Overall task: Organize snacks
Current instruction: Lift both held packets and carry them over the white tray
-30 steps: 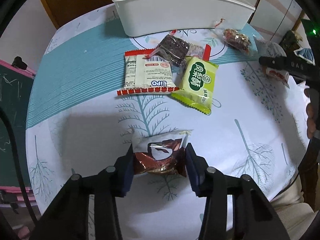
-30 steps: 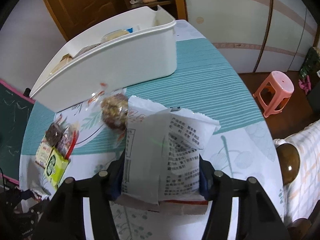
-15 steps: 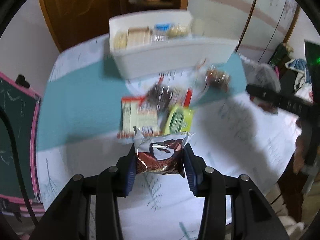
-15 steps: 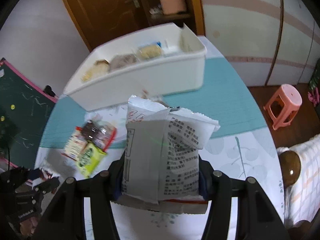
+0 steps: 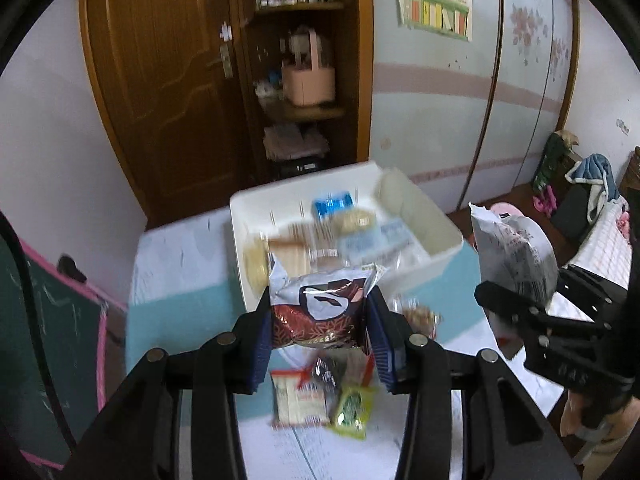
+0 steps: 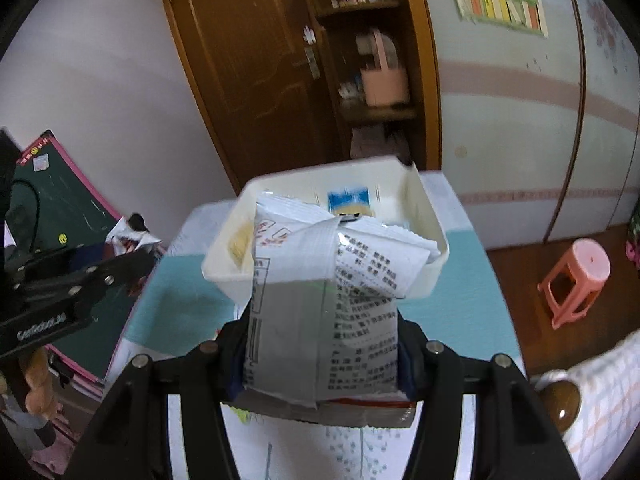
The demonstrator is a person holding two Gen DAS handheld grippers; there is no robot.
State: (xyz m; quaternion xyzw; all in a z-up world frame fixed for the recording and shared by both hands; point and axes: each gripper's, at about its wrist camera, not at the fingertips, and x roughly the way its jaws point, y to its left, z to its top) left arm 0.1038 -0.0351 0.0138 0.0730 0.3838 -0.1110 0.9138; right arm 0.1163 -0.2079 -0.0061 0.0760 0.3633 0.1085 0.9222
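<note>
Fingers (image 5: 262, 332) clamp brown packet (image 5: 318, 312); right clamp white packet (image 6: 324, 312).

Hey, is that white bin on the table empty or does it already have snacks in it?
Not empty: the white bin already holds several packets, blurred here.

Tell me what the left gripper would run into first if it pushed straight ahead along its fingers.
Probably the white bin: its near wall and the snacks inside sit directly beyond the brown packet clamped in the left gripper. Depth is unclear; it might pass over the rim.
</note>
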